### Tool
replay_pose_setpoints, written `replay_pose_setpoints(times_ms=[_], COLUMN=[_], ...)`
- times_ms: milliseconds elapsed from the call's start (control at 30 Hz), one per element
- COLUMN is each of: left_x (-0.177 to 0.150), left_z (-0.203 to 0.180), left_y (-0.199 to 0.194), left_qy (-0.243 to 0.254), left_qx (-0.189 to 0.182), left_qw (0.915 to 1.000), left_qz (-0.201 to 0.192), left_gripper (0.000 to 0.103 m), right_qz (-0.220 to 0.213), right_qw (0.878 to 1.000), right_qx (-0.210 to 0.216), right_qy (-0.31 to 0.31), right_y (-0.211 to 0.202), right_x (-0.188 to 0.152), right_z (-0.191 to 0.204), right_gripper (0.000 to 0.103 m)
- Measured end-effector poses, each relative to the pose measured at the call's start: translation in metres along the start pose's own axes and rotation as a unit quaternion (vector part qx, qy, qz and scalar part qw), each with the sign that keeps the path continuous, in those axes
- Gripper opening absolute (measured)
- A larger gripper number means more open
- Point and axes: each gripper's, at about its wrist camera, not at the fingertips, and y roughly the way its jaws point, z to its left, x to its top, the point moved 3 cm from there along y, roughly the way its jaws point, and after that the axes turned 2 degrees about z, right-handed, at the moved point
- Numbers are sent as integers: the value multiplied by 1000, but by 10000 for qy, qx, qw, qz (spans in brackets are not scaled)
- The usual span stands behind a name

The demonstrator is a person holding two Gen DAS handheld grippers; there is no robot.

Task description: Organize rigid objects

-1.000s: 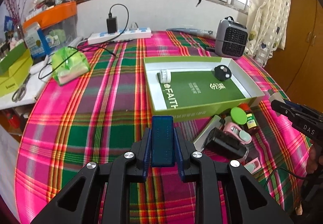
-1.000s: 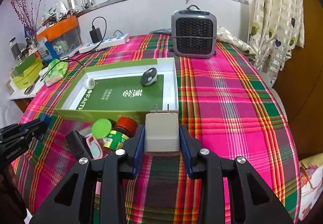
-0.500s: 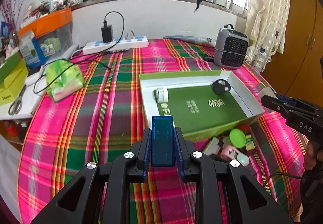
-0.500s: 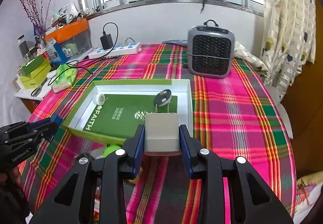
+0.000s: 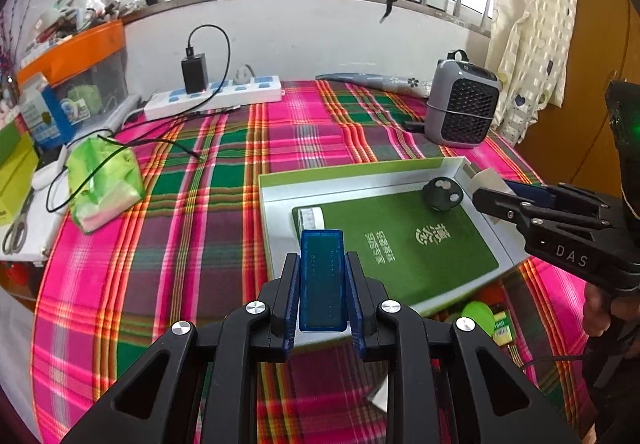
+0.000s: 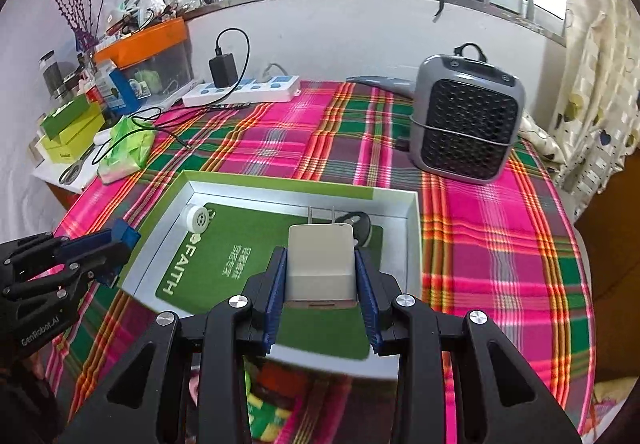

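My left gripper (image 5: 322, 276) is shut on a blue rectangular block (image 5: 322, 278), held above the near left corner of the green-lined box (image 5: 344, 174). My right gripper (image 6: 321, 272) is shut on a white plug adapter (image 6: 321, 264) with its two prongs pointing away, above the box's (image 6: 280, 186) green mat. Inside the box lie a white tape roll (image 6: 198, 219) at the left and a black round fob (image 5: 442, 194) at the far right. In the right wrist view the left gripper (image 6: 120, 248) hovers beside the box's left wall.
Near the box's front edge lie a green-lidded jar (image 5: 478, 314) and other small items, partly hidden. A grey heater (image 6: 466, 124) stands behind the box. A white power strip (image 5: 216, 98) and a green bag (image 5: 102, 184) lie far left. The plaid table's right edge (image 6: 584, 284) is close.
Both grippers have moved forward over the box, each still holding its object. The small items by the box's front edge have slipped under the grippers and are mostly out of sight.
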Motion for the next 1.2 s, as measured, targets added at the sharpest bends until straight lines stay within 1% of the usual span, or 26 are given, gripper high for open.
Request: replay_pose_setpoints(times_ms=[200,367,533,700,1200], left_x=[6,7,6,6,7], left_z=[-1,-5,-7,-5,-4], left_y=[15,30,43,54,67], left_qy=[2,19,26,3,16], left_qx=[-28,-46,-27,11,-8], left_qw=[9999,9997,9993,9988,9984], left_qz=[104,244,377,481,562], left_gripper=[21,21,21,21,21], right_qz=[107,251,451,550,796], right_qw=[9999,9992,9979,9970,9947], right_qx=[90,285,409,472,597], right_qy=[-49,-135,-237,-258,-262], right_y=[16,32,50,62,83], right_x=[10,15,16,17,16], right_z=[-2,2,7,8,9], right_gripper=[35,35,35,35,35])
